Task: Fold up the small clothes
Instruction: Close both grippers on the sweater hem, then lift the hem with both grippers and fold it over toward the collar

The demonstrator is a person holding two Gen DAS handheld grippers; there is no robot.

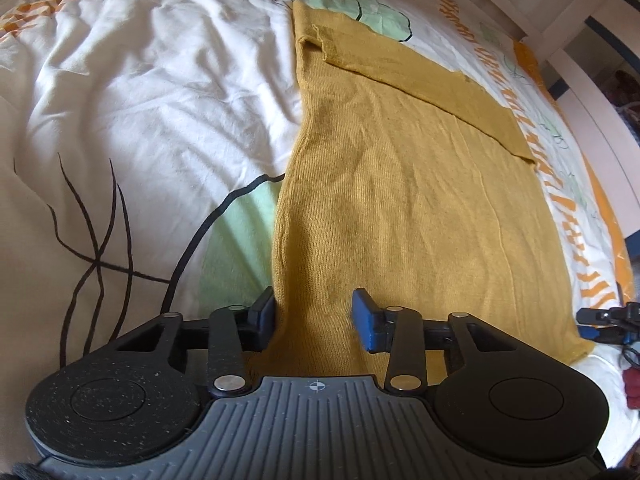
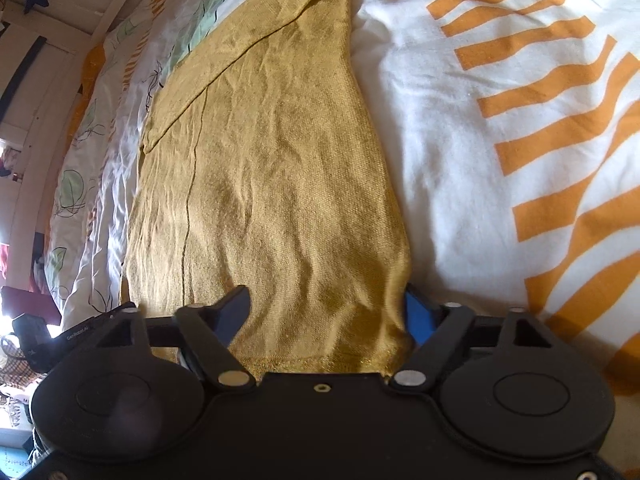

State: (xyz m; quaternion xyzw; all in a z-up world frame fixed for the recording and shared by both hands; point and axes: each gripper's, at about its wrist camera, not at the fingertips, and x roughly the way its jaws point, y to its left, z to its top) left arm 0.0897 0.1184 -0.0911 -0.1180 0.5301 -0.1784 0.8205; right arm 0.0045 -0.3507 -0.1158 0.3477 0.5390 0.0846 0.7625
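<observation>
A mustard knit garment [image 1: 400, 200] lies flat on the bed, with one sleeve folded across its far end [image 1: 420, 76]. My left gripper [image 1: 314, 316] straddles the garment's near left corner. One of its fingers [image 1: 264, 312] stands beside the cloth edge and the other rests on top of the cloth, without pinching it. The right wrist view shows the same garment [image 2: 272, 160]. My right gripper [image 2: 326, 312] stands wide at the near right corner, one blue-padded finger [image 2: 416, 316] outside the edge and the other on the fabric. The hem runs between both pairs of jaws.
The bedcover [image 1: 140, 100] is white and rumpled, with orange stripes [image 2: 540, 140] and green leaf shapes. A white bed frame [image 1: 580, 12] borders the far side. A dark red item [image 1: 632, 388] lies off the bed's edge at the right.
</observation>
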